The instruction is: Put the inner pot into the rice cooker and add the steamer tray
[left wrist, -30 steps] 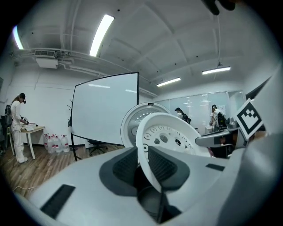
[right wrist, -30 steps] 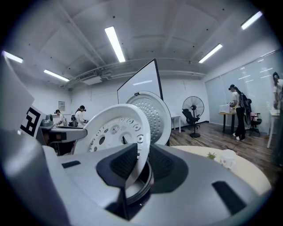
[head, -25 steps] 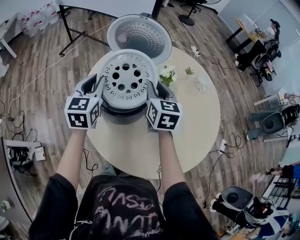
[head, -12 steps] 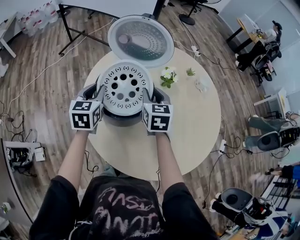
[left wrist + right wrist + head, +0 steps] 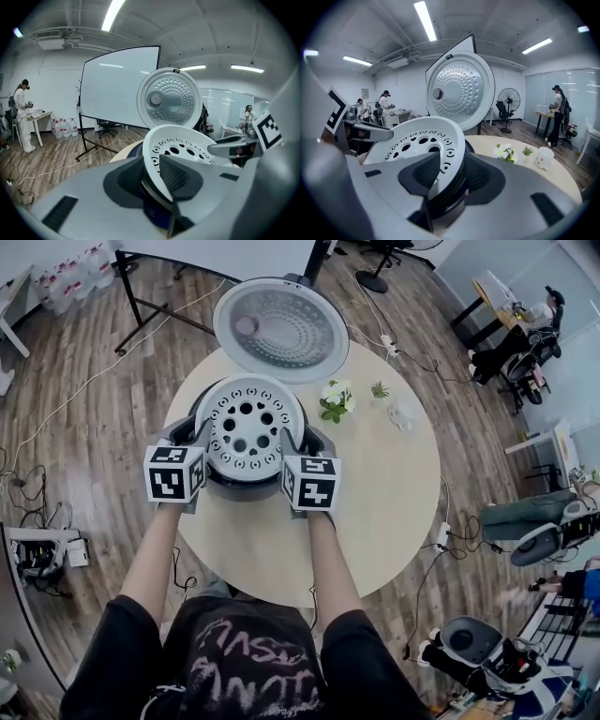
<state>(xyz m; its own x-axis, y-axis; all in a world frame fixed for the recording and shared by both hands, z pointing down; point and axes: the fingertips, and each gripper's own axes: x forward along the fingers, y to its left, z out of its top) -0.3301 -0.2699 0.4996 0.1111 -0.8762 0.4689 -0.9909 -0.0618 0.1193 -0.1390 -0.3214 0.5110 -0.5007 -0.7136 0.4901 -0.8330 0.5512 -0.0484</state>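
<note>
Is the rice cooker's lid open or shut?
Open. The lid stands tipped back behind the rice cooker, its dotted inside showing, with the white steamer tray over the cooker's mouth.

The steamer tray (image 5: 247,423) is seen in white, patterned with rings of round holes; the rice cooker (image 5: 234,487) is shown dark, the table (image 5: 375,493) pale beige.

Steamer tray (image 5: 247,423) matt white plastic; cooker lid (image 5: 279,326) shiny metal; table (image 5: 394,484) smooth matt
</note>
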